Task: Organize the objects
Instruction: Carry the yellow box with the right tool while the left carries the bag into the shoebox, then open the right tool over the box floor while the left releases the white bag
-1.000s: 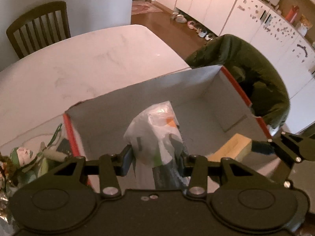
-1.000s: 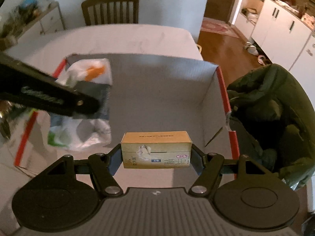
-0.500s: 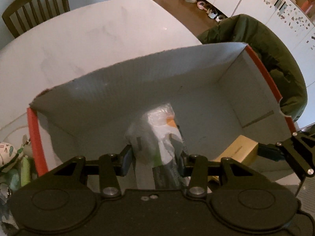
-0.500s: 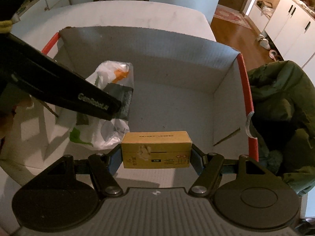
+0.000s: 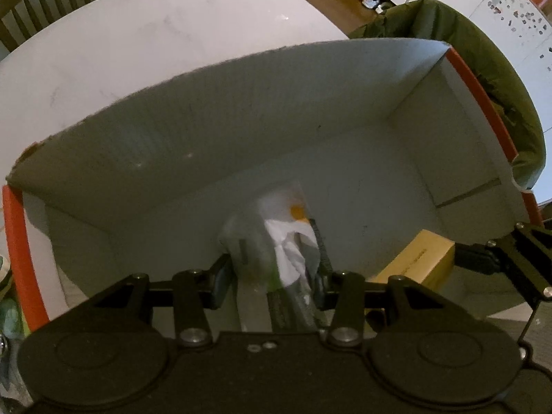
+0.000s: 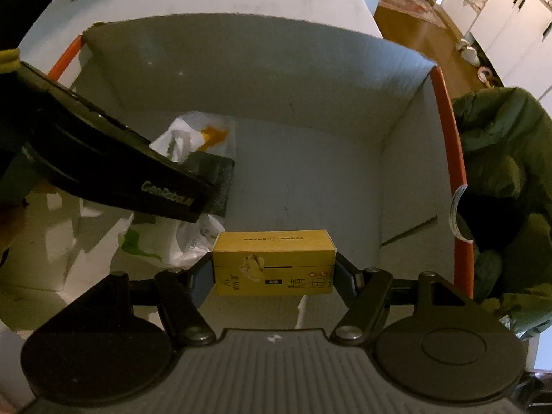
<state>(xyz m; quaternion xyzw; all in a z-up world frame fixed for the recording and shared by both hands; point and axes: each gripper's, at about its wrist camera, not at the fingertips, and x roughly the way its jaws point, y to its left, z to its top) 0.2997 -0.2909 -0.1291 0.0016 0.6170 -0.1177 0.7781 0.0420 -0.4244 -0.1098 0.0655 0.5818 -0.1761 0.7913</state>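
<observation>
Below both cameras, a white marble-look surface (image 5: 148, 45) carried a large open cardboard box with grey inner walls and orange-red edges (image 6: 255, 65), which filled most of each view. Beside its right wall slumped a dark green padded jacket (image 6: 507, 158).

Inside the box, the left gripper (image 5: 274, 272) pointed steeply down, its jaws at a middling width and pressed against a crumpled white plastic bag with orange and green print (image 5: 286, 234). That bag hung near the box floor at its middle-left; whether its lower end touched the floor could not be told.

Nearer the right wall, the right gripper (image 6: 274, 270) had its jaws set wide and clamped across the short ends of a small yellow rectangular carton with dark printed characters (image 6: 272, 262), held level above the floor.

By the look of it, the step in hand was setting both items down in the box. To do it well, each hand would likely need to sink until its item rested on the floor, keep the carton level and clear of the bag, then widen the jaws gently and lift straight up so neither wall nor bag was snagged.
</observation>
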